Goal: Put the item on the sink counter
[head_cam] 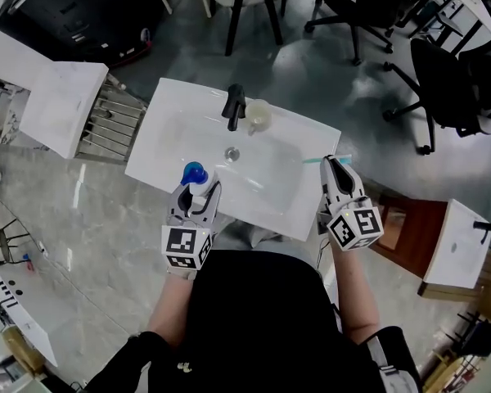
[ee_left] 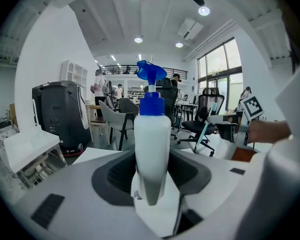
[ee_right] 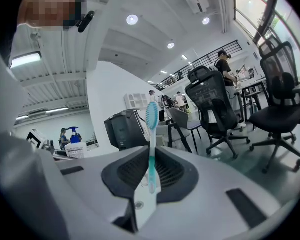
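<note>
— What are you holding?

— My left gripper (head_cam: 196, 193) is pinched low on a spray bottle (ee_left: 152, 144). It has a smooth white plastic body with a blue collar and trigger head. I hold it upright, I'd say so that it can go down on its flat base. My right gripper (head_cam: 336, 167) is clamped on the slim teal-and-white handle of a toothbrush (ee_right: 151, 149).

— Where are they?

— The bottle is at the near left rim of the sink counter (head_cam: 165, 119). I cannot tell whether it touches. The toothbrush reaches left over the counter's right edge.

— Why the rim?

— The counter is glossy white, flat at its rims and dished towards the drain (head_cam: 231, 154), so I judge the rim steadier. A black faucet (head_cam: 234, 105) and a pale cup (head_cam: 258, 115) stand on the far side.
</note>
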`<action>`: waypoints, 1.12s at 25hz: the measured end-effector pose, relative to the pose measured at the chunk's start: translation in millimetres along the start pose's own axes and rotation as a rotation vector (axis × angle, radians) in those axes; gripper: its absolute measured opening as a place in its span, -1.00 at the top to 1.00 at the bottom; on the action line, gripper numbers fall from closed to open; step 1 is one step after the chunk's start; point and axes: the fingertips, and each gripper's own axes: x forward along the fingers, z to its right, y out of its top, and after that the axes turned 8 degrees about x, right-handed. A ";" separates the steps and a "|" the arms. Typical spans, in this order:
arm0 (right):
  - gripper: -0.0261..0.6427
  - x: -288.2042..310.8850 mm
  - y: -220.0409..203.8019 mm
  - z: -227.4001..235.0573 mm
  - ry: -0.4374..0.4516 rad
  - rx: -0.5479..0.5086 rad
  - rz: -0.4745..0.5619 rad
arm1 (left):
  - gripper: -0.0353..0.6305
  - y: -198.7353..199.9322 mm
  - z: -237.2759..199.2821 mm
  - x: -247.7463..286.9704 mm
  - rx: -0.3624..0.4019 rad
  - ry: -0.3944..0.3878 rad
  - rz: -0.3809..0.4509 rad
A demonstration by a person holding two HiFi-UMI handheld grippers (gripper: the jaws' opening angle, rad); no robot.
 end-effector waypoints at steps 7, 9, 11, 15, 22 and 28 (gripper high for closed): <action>0.76 64.1 3.6 -17.9 0.007 -0.018 0.021 | 0.27 -16.9 -36.0 12.6 -0.017 -0.029 -0.018; 0.76 82.9 5.4 -22.3 0.006 -0.021 0.024 | 0.27 -22.5 -44.5 14.8 -0.025 -0.035 -0.026; 0.76 102.0 5.1 -24.4 0.012 -0.023 0.026 | 0.28 -26.5 -51.3 16.0 -0.035 -0.041 -0.031; 0.76 137.8 -6.7 -24.0 0.018 -0.031 0.003 | 0.28 -34.2 -61.7 18.1 -0.046 -0.048 -0.039; 0.76 185.2 -50.5 -15.9 0.004 -0.041 -0.093 | 0.28 -48.5 -82.0 16.7 -0.061 -0.037 -0.062; 0.76 210.9 -88.4 -10.0 -0.008 -0.043 -0.189 | 0.27 -57.7 -97.7 17.1 -0.080 -0.021 -0.080</action>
